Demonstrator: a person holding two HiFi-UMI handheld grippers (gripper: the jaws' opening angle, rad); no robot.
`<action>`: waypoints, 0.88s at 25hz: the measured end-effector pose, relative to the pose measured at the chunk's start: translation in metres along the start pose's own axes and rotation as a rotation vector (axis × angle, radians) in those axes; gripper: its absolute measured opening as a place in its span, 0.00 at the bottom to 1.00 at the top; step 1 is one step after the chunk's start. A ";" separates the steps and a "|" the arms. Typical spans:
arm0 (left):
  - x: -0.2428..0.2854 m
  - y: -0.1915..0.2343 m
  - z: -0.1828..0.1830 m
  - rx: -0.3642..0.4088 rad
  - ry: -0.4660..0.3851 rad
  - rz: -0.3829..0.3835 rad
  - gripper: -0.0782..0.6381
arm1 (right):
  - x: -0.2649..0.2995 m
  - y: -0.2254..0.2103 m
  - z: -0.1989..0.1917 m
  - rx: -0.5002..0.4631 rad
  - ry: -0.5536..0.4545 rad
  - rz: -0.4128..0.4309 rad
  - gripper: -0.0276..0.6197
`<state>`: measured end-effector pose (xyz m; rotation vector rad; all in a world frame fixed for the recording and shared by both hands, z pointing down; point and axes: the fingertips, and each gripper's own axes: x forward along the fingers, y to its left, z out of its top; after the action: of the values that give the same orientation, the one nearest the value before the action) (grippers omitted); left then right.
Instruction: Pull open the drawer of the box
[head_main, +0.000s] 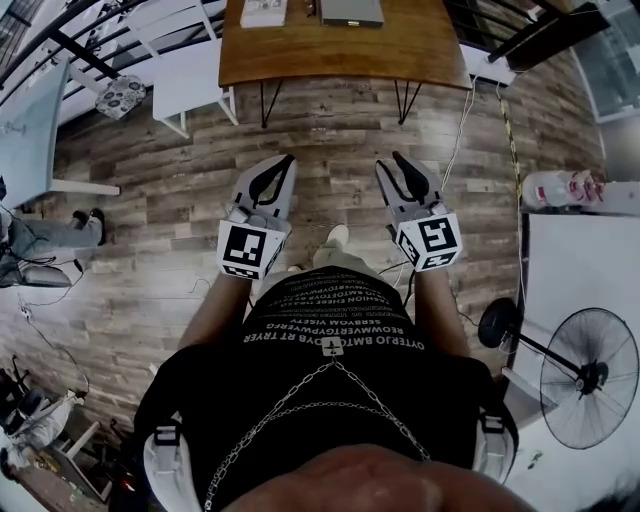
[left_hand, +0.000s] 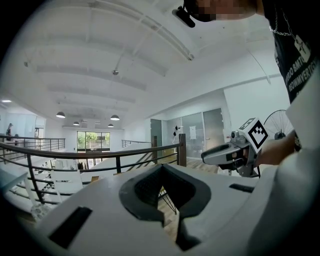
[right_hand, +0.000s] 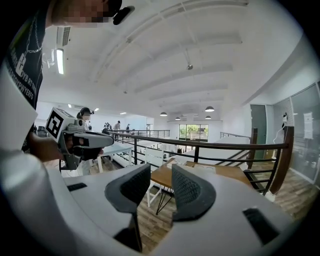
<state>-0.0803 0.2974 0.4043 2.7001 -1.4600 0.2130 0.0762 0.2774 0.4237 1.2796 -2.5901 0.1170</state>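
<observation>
While the person stands on the plank floor (head_main: 330, 130), both tongs are held out in front of the torso, side by side and apart, pointing toward a wooden table (head_main: 300, 55).

Left tongs (head_main: 288, 160): clenched, tips meeting, nothing between them.

Right tongs (head_main: 389, 161): released, a clear gap between the ribbed pads (right_hand: 187, 187). Only table and floor show through the gap.

Neither pair touches anything.

The table stands on thin black legs (head_main: 265, 100), well ahead of both tongs. On its far part lie a white item (head_main: 262, 12) and a grey flat item (head_main: 352, 10), near each other and both cut by the frame edge. Which of them is the box cannot be told, and no drawer front can be made out.

A white chair (head_main: 190, 80) sits just left of the table. A black railing (right_hand: 200, 145) runs behind the table. A standing fan (head_main: 590, 375) is at the right, and another person's legs (head_main: 40, 240) are at the far left.
</observation>
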 end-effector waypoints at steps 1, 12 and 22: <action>0.004 0.003 0.005 0.003 -0.011 0.009 0.12 | 0.003 -0.003 0.002 -0.006 0.000 0.004 0.24; 0.041 0.010 0.024 0.006 -0.030 0.079 0.12 | 0.022 -0.045 0.020 -0.029 -0.029 0.048 0.24; 0.078 -0.001 0.026 0.000 -0.039 0.240 0.12 | 0.037 -0.098 0.007 -0.033 -0.049 0.158 0.24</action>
<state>-0.0350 0.2298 0.3902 2.5380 -1.7936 0.1733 0.1309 0.1881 0.4228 1.0788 -2.7215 0.0723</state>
